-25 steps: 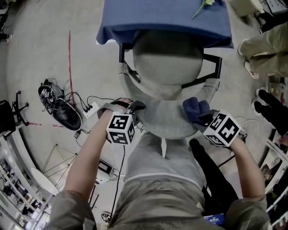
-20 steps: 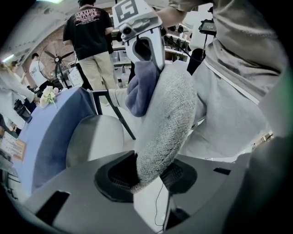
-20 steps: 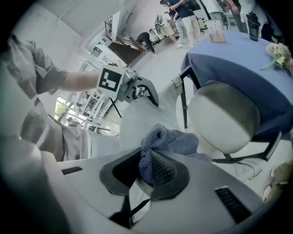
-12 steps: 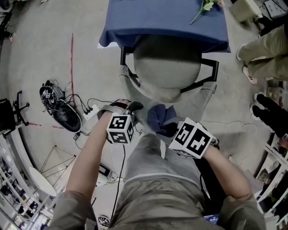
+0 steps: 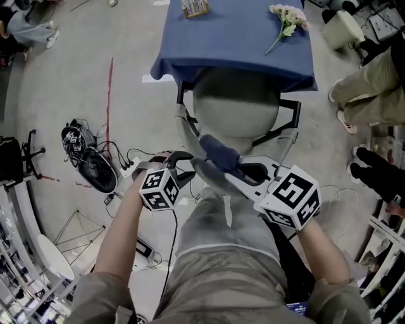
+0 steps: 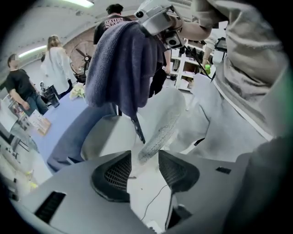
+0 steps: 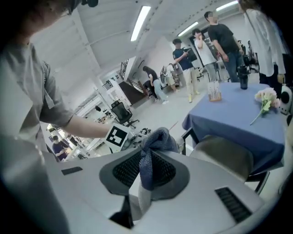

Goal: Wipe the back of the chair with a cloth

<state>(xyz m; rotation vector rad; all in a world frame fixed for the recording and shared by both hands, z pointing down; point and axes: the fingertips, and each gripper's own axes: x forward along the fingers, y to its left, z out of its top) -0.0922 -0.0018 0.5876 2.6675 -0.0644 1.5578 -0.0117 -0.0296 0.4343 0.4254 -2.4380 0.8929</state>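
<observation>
The grey chair (image 5: 237,104) stands in front of me, tucked under a blue table. My right gripper (image 5: 214,161) is shut on a dark blue cloth (image 5: 218,152), held above the top of the chair back; in the right gripper view the cloth (image 7: 153,146) is bunched between the jaws. The left gripper view shows the cloth (image 6: 121,68) hanging from the right gripper. My left gripper (image 5: 183,163) is at the left end of the chair back. Its jaws have just been opening. The back's textured edge (image 6: 160,132) lies in the gap, and the pads do not press on it.
The blue-clothed table (image 5: 234,31) carries a flower (image 5: 285,16) and a small box (image 5: 195,6). Cables and black gear (image 5: 88,155) lie on the floor to the left. People stand at the right (image 5: 367,69). Shelving lines the edges of the room.
My right gripper has carried the cloth up and leftward, from the right end of the chair back to above its middle. The left gripper has risen a little and its jaws stand wider.
</observation>
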